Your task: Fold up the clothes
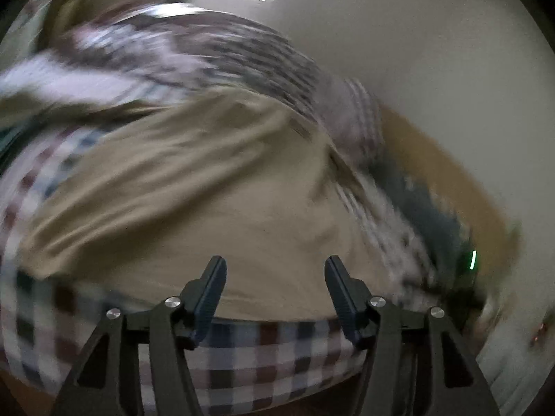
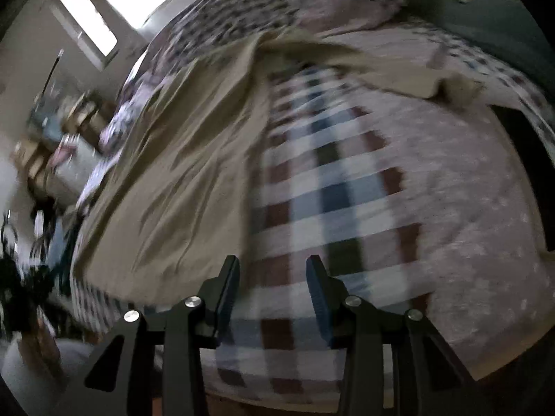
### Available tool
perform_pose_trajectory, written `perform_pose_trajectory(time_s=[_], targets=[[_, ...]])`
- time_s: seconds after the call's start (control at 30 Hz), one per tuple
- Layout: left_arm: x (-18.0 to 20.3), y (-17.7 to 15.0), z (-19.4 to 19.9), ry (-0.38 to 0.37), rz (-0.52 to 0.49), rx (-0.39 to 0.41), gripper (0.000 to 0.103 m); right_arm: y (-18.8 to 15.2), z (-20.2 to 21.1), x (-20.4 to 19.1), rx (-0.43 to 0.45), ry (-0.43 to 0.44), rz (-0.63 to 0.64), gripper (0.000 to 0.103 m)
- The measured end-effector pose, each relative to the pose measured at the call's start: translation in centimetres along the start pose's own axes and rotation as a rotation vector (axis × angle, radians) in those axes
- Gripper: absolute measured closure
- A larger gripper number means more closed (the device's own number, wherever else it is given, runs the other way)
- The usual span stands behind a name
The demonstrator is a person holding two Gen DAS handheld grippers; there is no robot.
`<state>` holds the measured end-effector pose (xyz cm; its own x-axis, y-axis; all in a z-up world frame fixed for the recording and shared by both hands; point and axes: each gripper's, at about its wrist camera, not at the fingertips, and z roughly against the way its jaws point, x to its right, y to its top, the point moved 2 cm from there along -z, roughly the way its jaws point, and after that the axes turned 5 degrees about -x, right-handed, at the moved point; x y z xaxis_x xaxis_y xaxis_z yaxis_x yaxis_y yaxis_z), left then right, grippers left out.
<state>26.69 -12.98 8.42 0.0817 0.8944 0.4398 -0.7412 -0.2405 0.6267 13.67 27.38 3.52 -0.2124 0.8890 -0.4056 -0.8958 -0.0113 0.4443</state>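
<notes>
A beige garment [image 1: 190, 190] lies spread and creased on a bed with a checked cover [image 1: 260, 346]. In the blurred left wrist view, my left gripper [image 1: 275, 261] hangs open just over the garment's near hem, with no cloth caught between its fingers. In the right wrist view the same beige garment [image 2: 194, 159] runs up the left side, one part stretching across the far end. My right gripper [image 2: 272, 260] stands open beside the garment's edge, above the checked cover [image 2: 329, 190], its jaws holding nothing.
A pink speckled sheet [image 2: 468, 208] covers the bed's right part. Patterned bedding [image 2: 242, 7] is piled at the far end. Cluttered shelves [image 2: 52, 131] and a bright window [image 2: 104, 17] stand to the left. A dark green cloth [image 1: 426, 208] and a brown board [image 1: 433, 166] lie by the wall.
</notes>
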Motion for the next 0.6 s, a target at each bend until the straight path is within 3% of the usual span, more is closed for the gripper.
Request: perform_pose_trajectory(time_s=[0.13, 0.37, 0.47, 0.6], targets=[[7.2, -1.3, -4.1, 0.01, -0.226, -0.07, 0.04, 0.1, 1.8, 1.8, 0.069, -0.016, -0.07, 0.059], [17.6, -3.6, -11.3, -0.001, -0.52, -0.124, 0.04, -0.3, 3.8, 3.7, 0.122, -0.016, -0.126, 0.057], [20.7, -4.6, -14.2, -0.013, -0.596, -0.135, 0.04, -0.6, 4.4, 4.1, 0.136, -0.007, -0.138, 0.056], [22.1, -4.7, -16.6, 0.001, -0.637, -0.134, 0.041, -0.9, 4.8, 4.4, 0.136, 0.009, -0.137, 0.056]])
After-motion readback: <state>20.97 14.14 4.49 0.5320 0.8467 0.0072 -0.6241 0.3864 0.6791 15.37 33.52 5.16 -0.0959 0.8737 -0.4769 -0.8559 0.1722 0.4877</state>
